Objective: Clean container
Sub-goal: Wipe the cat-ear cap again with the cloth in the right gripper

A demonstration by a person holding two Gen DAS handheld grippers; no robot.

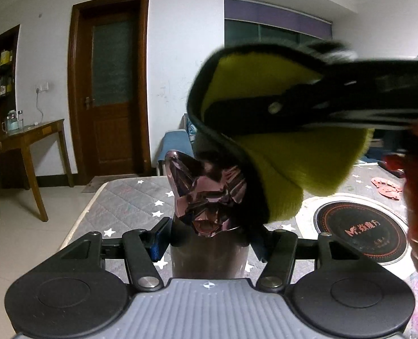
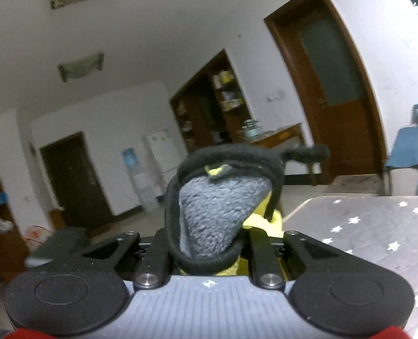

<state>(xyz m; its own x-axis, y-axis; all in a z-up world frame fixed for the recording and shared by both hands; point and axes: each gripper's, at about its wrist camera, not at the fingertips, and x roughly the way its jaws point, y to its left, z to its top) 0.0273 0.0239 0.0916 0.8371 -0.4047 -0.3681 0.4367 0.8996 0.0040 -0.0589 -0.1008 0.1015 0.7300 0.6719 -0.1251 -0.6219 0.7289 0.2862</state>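
Fingers of your left gripper [image 1: 209, 243] are clamped on the container [image 1: 209, 257], a dark metal cup held upright above the star-patterned worktop [image 1: 129, 206], crumpled pink foil [image 1: 209, 195] sticking out of its mouth. Your right gripper [image 2: 209, 243] pinches a yellow-and-grey cloth [image 2: 217, 214], poised just above that mouth. Judging by this, wiping is underway; next, bring the cloth down onto the rim.

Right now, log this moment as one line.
left claw: shut on container | right claw: shut on cloth | cloth above container, no contact visible | stage: wiping
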